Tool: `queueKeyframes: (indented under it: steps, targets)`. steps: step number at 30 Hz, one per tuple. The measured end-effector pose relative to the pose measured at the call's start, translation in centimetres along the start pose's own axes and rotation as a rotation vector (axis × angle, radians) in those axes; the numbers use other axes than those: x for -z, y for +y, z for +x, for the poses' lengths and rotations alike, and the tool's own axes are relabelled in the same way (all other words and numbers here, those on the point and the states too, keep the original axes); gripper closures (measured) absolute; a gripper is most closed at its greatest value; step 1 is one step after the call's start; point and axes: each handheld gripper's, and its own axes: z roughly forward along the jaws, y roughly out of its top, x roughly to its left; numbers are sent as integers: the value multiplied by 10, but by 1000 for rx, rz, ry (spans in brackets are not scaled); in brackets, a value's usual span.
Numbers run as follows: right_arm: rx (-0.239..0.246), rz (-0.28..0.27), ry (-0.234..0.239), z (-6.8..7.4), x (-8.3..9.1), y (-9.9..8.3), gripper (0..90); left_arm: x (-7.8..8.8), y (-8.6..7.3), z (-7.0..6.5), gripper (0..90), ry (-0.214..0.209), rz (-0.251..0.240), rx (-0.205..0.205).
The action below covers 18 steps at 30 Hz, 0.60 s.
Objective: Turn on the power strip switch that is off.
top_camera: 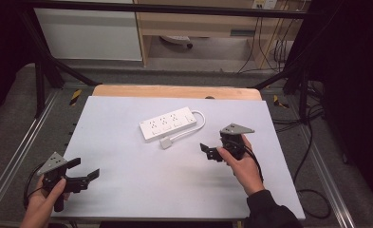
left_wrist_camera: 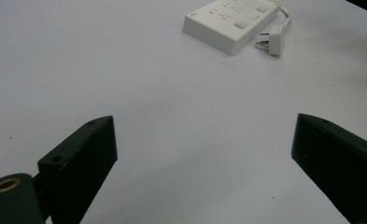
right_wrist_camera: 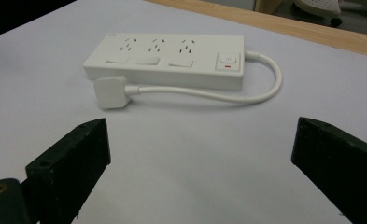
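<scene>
Two grippers, left [top_camera: 85,176] and right [top_camera: 211,151], jaws apart, near white power strip [top_camera: 168,123].

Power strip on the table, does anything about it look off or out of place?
Nothing damaged. The power strip lies flat but at an angle to the table edges. Its cord loops round, and the plug lies loose beside it, unplugged.

I count one white power strip [right_wrist_camera: 165,60] on my surface [top_camera: 127,190]. It has three sockets and one switch [right_wrist_camera: 228,60]. It has one cord [right_wrist_camera: 246,95], and the cord ends in one plug [right_wrist_camera: 110,92]. I hold two grippers, one left gripper [top_camera: 82,173] and one right gripper [top_camera: 211,151]. Each has two black jaws, so four jaws.
</scene>
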Motion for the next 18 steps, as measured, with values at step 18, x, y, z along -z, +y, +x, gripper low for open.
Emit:
queueKeyframes:
  steps: [18]
  targets:
    - [11,46,17,1,-25,15,48,-1,0,1,71,9,0,10]
